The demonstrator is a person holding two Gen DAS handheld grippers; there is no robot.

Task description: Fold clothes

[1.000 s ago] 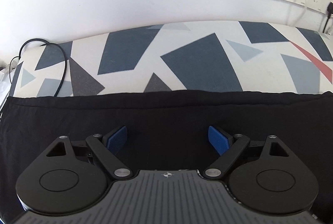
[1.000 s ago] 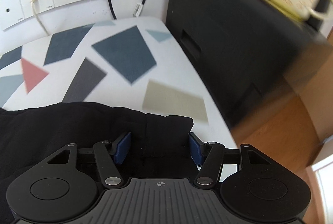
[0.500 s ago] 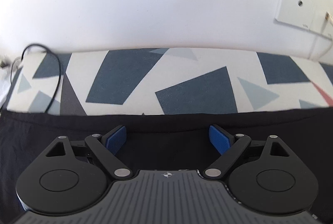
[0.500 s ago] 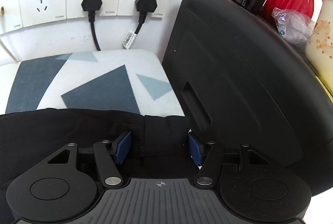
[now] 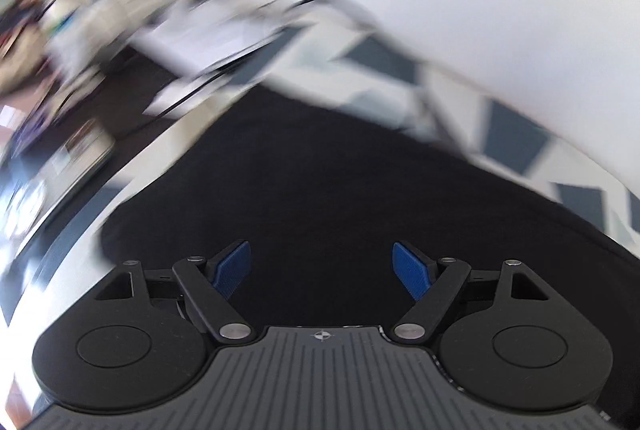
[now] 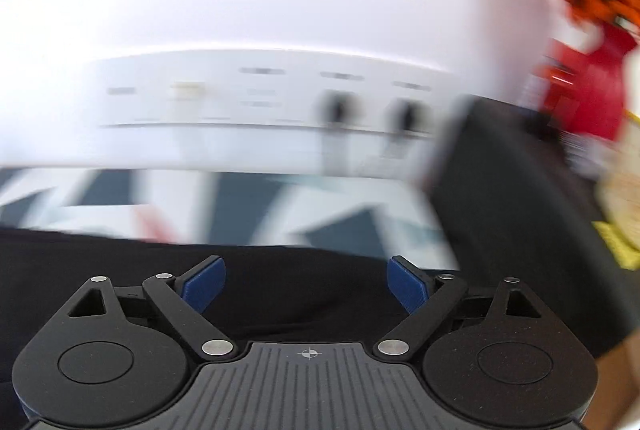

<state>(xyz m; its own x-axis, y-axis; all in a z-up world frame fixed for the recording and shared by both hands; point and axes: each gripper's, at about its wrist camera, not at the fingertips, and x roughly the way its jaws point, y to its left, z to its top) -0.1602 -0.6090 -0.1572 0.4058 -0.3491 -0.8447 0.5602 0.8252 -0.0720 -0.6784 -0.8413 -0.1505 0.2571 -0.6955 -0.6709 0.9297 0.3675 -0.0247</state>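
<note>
A black garment (image 5: 328, 182) lies spread on a white table cover with blue and grey shapes (image 5: 508, 138). My left gripper (image 5: 322, 270) is open and empty above the garment, near its left corner. In the right wrist view the garment (image 6: 280, 282) fills the lower frame. My right gripper (image 6: 306, 284) is open and empty over its far edge. Both views are blurred by motion.
A white wall with a row of sockets and two black plugs (image 6: 340, 106) stands behind the table. A black box (image 6: 512, 198) with red and orange items on top stands at the right. Blurred clutter (image 5: 60, 42) lies beyond the table's left end.
The right gripper has opened wider and the garment fold no longer sits between its pads. Both cameras swung, the left towards the table's left end, the right to the left along the sockets.
</note>
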